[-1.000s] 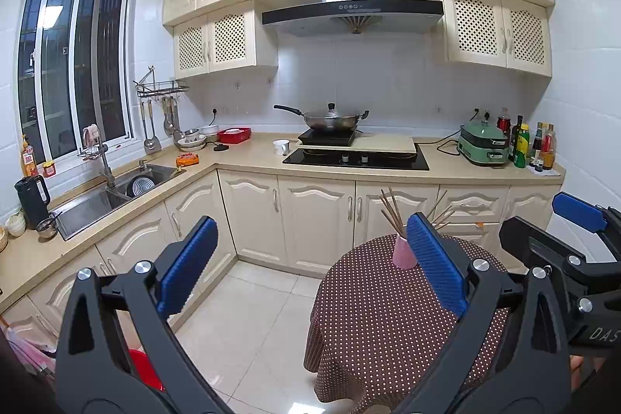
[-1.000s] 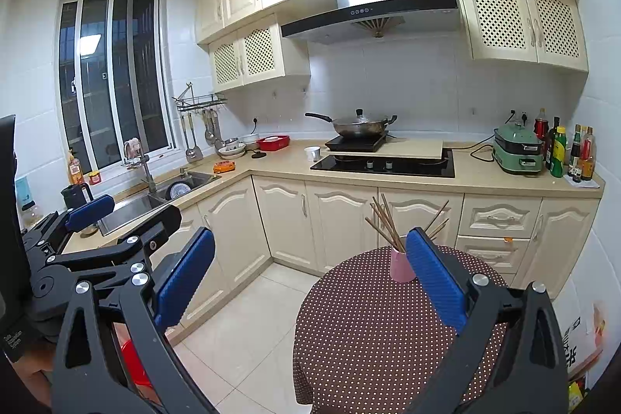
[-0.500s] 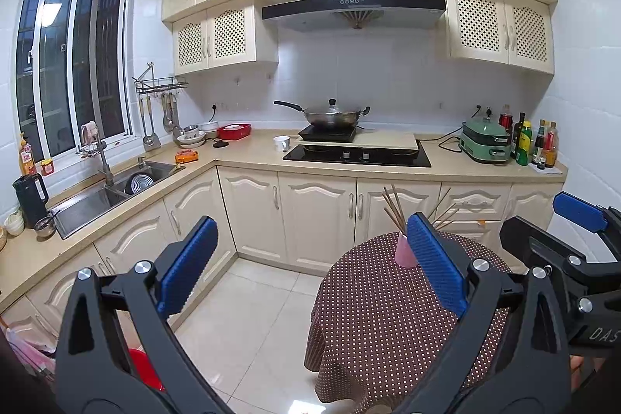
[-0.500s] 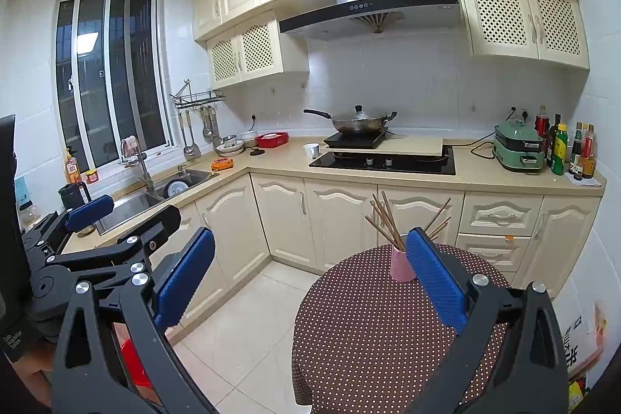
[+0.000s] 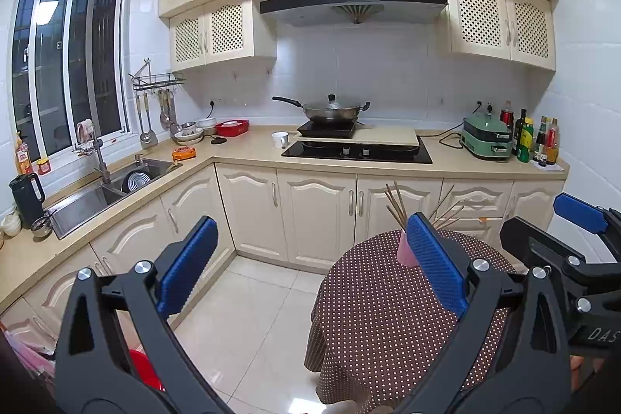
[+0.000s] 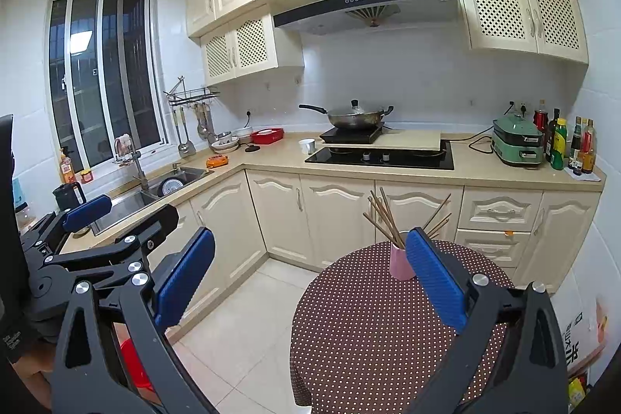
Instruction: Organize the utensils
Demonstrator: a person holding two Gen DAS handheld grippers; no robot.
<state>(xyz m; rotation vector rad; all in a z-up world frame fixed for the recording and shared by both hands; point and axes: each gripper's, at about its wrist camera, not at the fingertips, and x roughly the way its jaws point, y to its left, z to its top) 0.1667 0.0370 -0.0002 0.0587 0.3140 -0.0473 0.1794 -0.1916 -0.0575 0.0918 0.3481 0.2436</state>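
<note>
The left gripper [image 5: 310, 268] hangs in the air above the kitchen floor [image 5: 248, 313], its blue fingers [image 5: 186, 264] spread wide and holding nothing. To its right, the right gripper [image 6: 310, 270] is held beside it at the same height, fingers [image 6: 434, 276] equally wide and empty. Ahead of both stands a round tabletop [image 6: 372, 328] under a brown dotted cloth. A pink cup [image 6: 400, 264] sits near its far edge, with wooden chopsticks [image 6: 384, 218] fanning out of it.
</note>
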